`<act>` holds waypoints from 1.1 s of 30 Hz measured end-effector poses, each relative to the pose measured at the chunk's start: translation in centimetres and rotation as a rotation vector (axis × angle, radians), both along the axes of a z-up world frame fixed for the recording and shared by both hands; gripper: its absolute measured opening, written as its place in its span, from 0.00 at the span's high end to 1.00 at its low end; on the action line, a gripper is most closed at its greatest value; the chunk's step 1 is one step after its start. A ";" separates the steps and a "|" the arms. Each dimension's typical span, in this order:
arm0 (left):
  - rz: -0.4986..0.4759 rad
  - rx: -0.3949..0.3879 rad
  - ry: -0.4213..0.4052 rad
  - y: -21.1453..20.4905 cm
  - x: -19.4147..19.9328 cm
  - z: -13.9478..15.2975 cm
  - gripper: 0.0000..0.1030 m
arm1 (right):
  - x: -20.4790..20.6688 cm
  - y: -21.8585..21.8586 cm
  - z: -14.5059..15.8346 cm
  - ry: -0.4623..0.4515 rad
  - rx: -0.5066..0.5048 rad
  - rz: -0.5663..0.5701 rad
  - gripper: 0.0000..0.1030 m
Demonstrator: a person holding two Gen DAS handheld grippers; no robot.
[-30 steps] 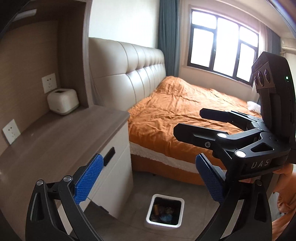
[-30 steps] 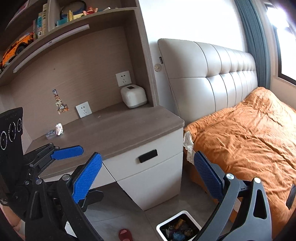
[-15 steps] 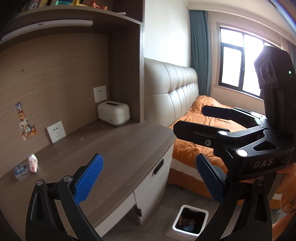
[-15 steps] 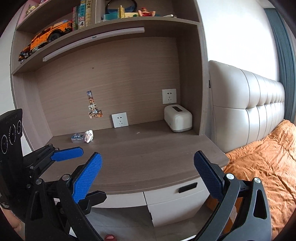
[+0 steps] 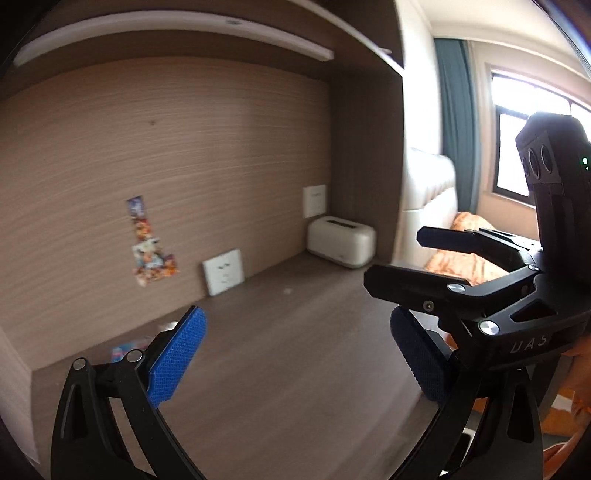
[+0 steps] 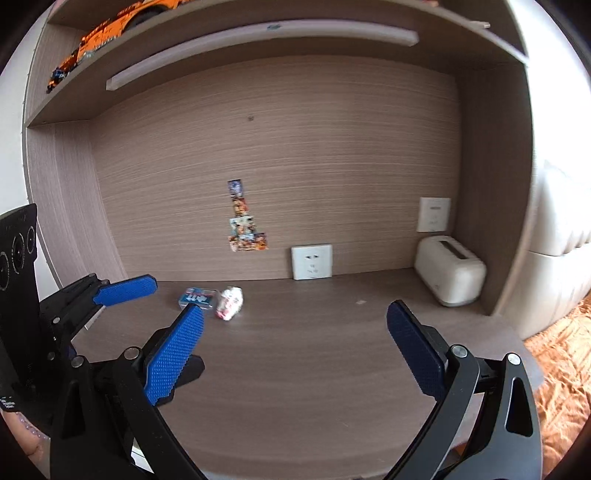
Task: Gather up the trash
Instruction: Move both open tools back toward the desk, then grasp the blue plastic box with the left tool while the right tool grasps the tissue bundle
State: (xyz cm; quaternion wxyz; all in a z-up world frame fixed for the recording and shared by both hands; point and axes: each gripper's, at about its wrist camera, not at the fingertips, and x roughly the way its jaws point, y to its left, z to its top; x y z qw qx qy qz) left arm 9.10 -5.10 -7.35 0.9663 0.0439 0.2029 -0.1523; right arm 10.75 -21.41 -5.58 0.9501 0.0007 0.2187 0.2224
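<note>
Evidently approach step in hand: both grippers, left (image 5: 291, 356) and right (image 6: 295, 350), held wide apart, nothing gripped. Wrapper (image 6: 229, 303) and packet (image 6: 197, 297) lie ahead-left of right gripper on desk (image 6: 314, 369); reach forward-left, then closure on wrapper, is called for.

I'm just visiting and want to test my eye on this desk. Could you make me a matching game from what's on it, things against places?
Things:
1. crumpled wrapper
2. white box
3. stickers
4. toy truck

Places:
A. top shelf
B. stuck on the back panel
C. desk's right rear corner
D. beside the small blue pack

Pairs: 1-D, 2-C, 3-B, 4-A
</note>
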 end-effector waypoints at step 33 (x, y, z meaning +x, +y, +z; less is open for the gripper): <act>0.098 0.012 0.222 20.0 15.3 -11.6 0.05 | 16.3 18.5 -11.2 0.225 -0.075 0.051 0.04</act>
